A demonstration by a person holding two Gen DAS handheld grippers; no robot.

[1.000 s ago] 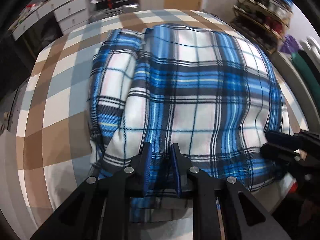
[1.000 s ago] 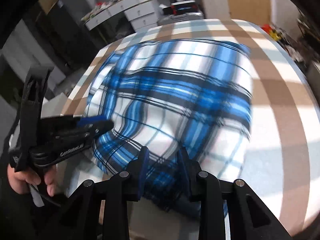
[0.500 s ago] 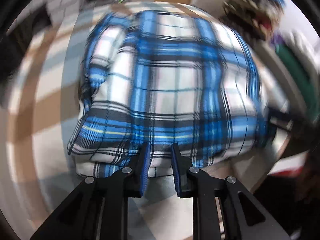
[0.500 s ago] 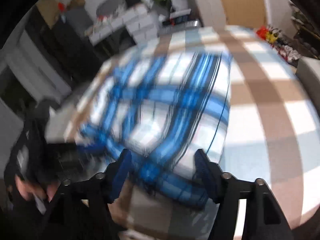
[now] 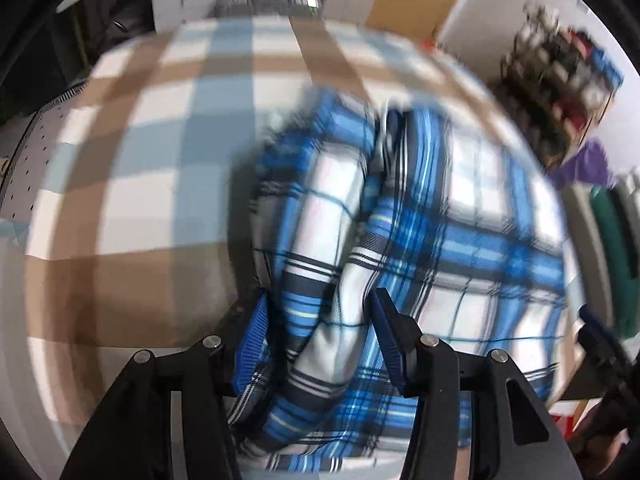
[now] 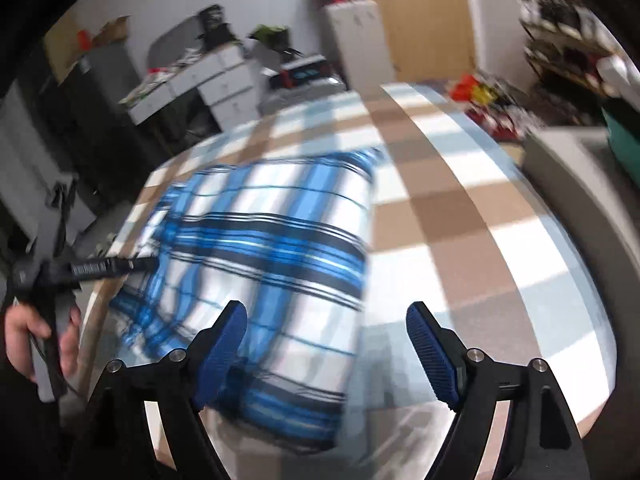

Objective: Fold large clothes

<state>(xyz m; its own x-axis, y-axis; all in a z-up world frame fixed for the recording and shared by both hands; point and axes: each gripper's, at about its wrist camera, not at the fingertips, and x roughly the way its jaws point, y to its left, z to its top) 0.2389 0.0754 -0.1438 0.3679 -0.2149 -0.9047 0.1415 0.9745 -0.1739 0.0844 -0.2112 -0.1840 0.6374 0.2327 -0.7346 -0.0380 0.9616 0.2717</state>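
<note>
Our left gripper [image 5: 320, 336] has just been opening; its jaws now stand partly apart, and a rolled side fold of the blue plaid shirt [image 5: 420, 248] runs between them, though we cannot tell whether the blue pads [image 5: 250, 344] still press on it. Our right gripper [image 6: 326, 344] has also just been opening and stands wide, its pads clear of the cloth. The near edge of the shirt [image 6: 272, 248] lies just ahead of and between its fingers, nearer the left one. The folded shirt rests on the checked brown, white and grey bedspread [image 6: 460, 208]. In the right wrist view, a hand [image 6: 24, 332] holds the left gripper at the shirt's left edge.
</note>
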